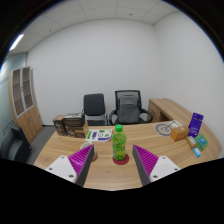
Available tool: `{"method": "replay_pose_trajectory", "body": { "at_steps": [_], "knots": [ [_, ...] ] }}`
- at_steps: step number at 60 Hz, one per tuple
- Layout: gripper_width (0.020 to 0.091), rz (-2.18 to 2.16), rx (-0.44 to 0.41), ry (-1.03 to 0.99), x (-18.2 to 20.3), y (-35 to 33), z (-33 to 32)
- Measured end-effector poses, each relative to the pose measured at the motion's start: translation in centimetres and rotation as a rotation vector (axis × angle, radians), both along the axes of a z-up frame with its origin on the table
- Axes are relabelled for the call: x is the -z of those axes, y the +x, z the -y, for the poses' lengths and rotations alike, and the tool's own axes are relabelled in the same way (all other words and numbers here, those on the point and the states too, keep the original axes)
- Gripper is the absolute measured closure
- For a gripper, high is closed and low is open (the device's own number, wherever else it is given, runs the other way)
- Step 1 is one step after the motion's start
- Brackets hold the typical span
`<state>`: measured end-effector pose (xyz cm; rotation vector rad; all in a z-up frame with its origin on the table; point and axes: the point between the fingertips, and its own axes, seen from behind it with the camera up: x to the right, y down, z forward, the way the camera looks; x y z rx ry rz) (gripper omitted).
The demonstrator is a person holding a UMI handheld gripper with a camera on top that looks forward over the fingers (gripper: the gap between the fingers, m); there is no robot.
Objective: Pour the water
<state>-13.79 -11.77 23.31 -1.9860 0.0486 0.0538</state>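
The gripper (113, 160) hung low over a wooden tabletop (60, 148), its two fingers spread wide with the purple pads (77, 160) facing inward and nothing pressed between them. A green bottle (119, 146) stood upright on the tabletop, just ahead of the fingers and in line with the gap between them, with clear space at either side; it had a light cap and a label band near its middle, and it rested on its own base. Beyond the bottle, near the far edge of the tabletop, lay a flat printed sheet or packet (98, 134), too small to read. To the right of the fingers, well apart from the bottle, stood a purple box (195, 124), a small tan carton (178, 131) beside it, and a couple of small bottle-like items (198, 146) whose kind could not be told. At the far left end of the tabletop sat a dark brown box (70, 124). Behind the tabletop stood two black office chairs (126, 106) against a white wall, and a wooden cabinet (24, 100) with glass doors stood at the left wall.
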Motion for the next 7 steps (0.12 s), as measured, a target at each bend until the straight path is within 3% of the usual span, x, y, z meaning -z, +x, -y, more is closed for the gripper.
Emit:
{"method": "replay_pose_trajectory", "body": {
  "at_steps": [7],
  "knots": [
    [0.0325,-0.002,-0.012,-0.011,0.26,-0.32,0.38]
  ]
}}
